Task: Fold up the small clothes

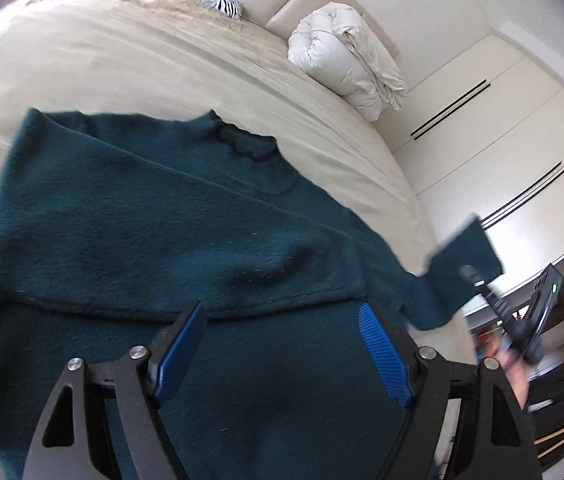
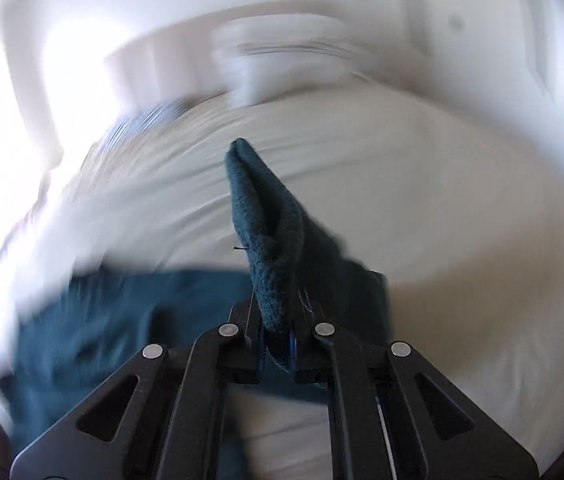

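R gripper (image 2: 278, 344) clamped on sweater (image 1: 154, 216) sleeve (image 2: 270, 232), lifted off bed (image 1: 122, 60). L gripper (image 1: 282, 320) spread apart over sweater body, holding nothing.

In my right wrist view everything past the sweater cuff (image 2: 270, 232) is motion-smeared: the bed (image 2: 441, 208) and the pale shapes behind it cannot be identified, and the sweater body at lower left is a teal blur. The cuff covers the right gripper (image 2: 280, 344) pads, so I see only a sliver of blue. In my left wrist view the sweater (image 1: 154, 232) runs off the bottom and left edges behind the left gripper (image 1: 282, 340), and the lifted sleeve end (image 1: 461, 268) is blurred.
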`<state>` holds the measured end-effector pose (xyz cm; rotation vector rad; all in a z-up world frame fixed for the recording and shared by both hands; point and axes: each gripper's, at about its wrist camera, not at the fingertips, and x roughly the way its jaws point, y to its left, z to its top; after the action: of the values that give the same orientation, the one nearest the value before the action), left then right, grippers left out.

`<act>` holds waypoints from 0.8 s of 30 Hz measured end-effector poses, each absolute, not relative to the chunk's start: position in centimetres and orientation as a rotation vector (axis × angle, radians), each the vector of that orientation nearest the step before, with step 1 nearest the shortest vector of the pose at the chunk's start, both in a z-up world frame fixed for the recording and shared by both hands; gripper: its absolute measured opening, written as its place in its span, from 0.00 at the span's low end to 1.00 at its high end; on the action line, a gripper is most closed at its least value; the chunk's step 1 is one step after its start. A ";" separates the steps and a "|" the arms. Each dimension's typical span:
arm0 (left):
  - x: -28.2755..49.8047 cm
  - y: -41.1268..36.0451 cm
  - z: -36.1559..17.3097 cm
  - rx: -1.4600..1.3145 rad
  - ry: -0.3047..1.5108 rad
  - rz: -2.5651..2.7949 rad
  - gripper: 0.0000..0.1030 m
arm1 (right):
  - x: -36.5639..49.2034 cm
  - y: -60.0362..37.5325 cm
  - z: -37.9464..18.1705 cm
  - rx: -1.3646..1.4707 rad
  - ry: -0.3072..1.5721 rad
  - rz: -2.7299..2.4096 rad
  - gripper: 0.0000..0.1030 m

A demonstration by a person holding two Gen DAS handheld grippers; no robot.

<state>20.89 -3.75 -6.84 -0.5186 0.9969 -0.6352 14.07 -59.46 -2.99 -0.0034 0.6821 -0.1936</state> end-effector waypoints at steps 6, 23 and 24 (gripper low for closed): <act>22.1 -4.9 -8.1 -0.639 1.077 -0.706 0.78 | 15.6 -45.5 -10.5 -0.222 0.843 0.002 0.07; 24.0 -11.7 -11.3 -0.688 1.292 -0.820 0.78 | 12.6 -44.2 -13.6 -0.079 0.923 0.077 0.20; 23.6 -12.4 -11.5 -0.664 1.305 -0.826 0.69 | 12.2 -44.3 -13.6 -0.066 0.928 0.078 0.20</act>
<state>23.64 -12.35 -11.46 -0.6638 1.3053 -0.8257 12.19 -44.34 -13.60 -0.0665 0.9279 0.0778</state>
